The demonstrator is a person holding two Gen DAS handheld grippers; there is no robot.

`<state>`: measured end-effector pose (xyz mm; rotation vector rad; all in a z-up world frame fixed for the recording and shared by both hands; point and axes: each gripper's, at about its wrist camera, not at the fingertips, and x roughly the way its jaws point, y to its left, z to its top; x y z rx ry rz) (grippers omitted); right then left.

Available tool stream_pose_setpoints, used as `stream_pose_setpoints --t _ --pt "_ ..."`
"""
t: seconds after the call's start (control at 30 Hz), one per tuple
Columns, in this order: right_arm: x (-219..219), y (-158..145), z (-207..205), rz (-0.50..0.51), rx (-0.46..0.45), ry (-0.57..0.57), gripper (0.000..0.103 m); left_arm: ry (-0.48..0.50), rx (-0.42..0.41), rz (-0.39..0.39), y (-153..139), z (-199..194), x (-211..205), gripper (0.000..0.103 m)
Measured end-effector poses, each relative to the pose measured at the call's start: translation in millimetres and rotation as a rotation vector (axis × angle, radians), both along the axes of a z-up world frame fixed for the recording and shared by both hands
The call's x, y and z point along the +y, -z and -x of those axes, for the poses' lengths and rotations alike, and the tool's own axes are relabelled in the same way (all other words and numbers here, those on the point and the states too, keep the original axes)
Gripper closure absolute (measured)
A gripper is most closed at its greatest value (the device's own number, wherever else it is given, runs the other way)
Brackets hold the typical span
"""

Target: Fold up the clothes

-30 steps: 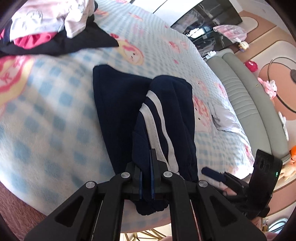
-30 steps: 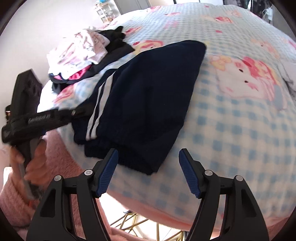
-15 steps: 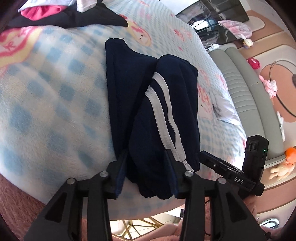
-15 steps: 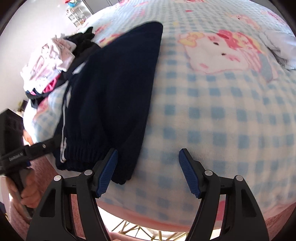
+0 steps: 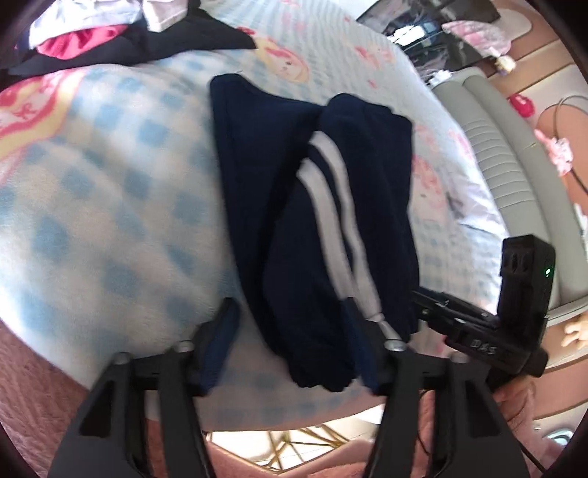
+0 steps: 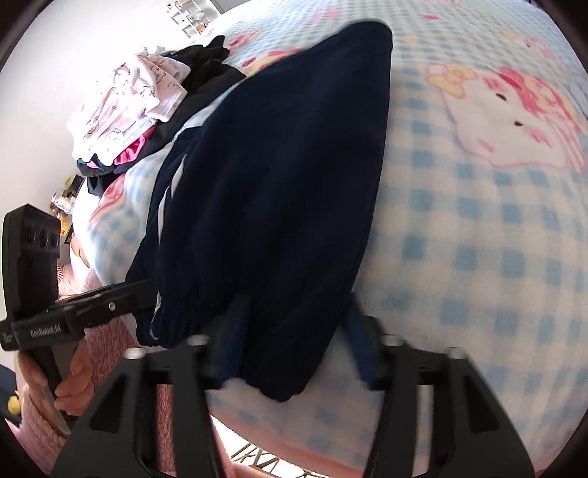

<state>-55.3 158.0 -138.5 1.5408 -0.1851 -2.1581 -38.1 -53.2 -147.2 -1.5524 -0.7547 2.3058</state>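
Observation:
Navy trousers with two white side stripes (image 5: 316, 220) lie folded lengthwise on the blue-checked blanket, cuffs at the near edge. They also show in the right wrist view (image 6: 279, 191). My left gripper (image 5: 290, 338) is open, its jaws on either side of the striped cuff end. My right gripper (image 6: 297, 338) is open, its jaws on either side of the other cuff end. Each gripper shows in the other's view: the right one (image 5: 488, 331) and the left one (image 6: 73, 316).
A heap of other clothes, white, pink and black (image 5: 110, 33), lies at the far left of the bed (image 6: 125, 110). The blanket (image 6: 477, 220) spreads to the right. A grey sofa (image 5: 514, 165) stands beyond the bed.
My left gripper let go of the striped leg and opened wide around the cuff end. My right gripper moved left, so its open jaws now stand around the other cuff.

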Motion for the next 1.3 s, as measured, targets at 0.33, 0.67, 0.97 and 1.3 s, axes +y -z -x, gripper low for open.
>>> stream_pose_setpoints --t 0.33,0.67,0.97,1.3 --pt "44.2 -54.6 -32.8 0.052 0.085 0.065 0.091 0.12 0.088 0.081 -25.0 11.7 43.9 0.071" --pt "41.5 -23.1 -4.4 0.133 -0.02 0.073 0.043 0.022 -0.023 -0.019 -5.3 -4.8 -11.2 0.071" --pt "18.8 2.9 18.3 0.145 -0.055 0.065 0.088 0.056 -0.014 -0.138 9.3 20.8 6.2 0.081" --pt "66.8 -54.4 -39.8 0.008 0.108 0.157 0.095 0.224 0.049 -0.036 -13.8 22.8 69.6 0.082"
